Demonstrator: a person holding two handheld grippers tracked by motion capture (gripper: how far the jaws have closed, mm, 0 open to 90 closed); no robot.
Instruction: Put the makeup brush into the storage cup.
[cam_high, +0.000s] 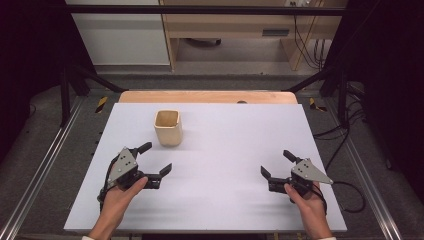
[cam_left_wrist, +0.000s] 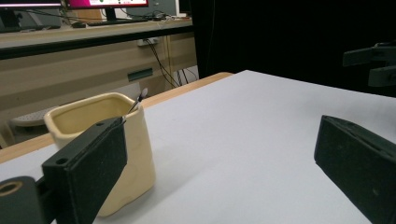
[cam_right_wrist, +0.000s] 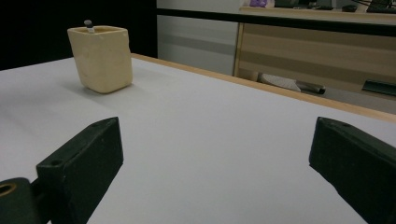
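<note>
A cream square cup (cam_high: 168, 128) stands upright on the white table (cam_high: 225, 150), towards the back left. A thin stick with a small dark tip (cam_left_wrist: 140, 96) leans inside the cup (cam_left_wrist: 107, 144) and pokes above its rim; its tip (cam_right_wrist: 88, 23) also rises over the cup (cam_right_wrist: 100, 58) in the right gripper view. My left gripper (cam_high: 156, 158) is open, just in front of and left of the cup, with nothing between its jaws. My right gripper (cam_high: 277, 162) is open over bare table at the front right, far from the cup.
A wooden strip (cam_high: 207, 96) borders the table's far edge. Behind it stand wooden furniture (cam_high: 235, 30) and hanging cables (cam_high: 310, 50). Metal frame rails (cam_high: 37, 170) run along both sides. The other gripper (cam_left_wrist: 373, 63) shows far off in the left gripper view.
</note>
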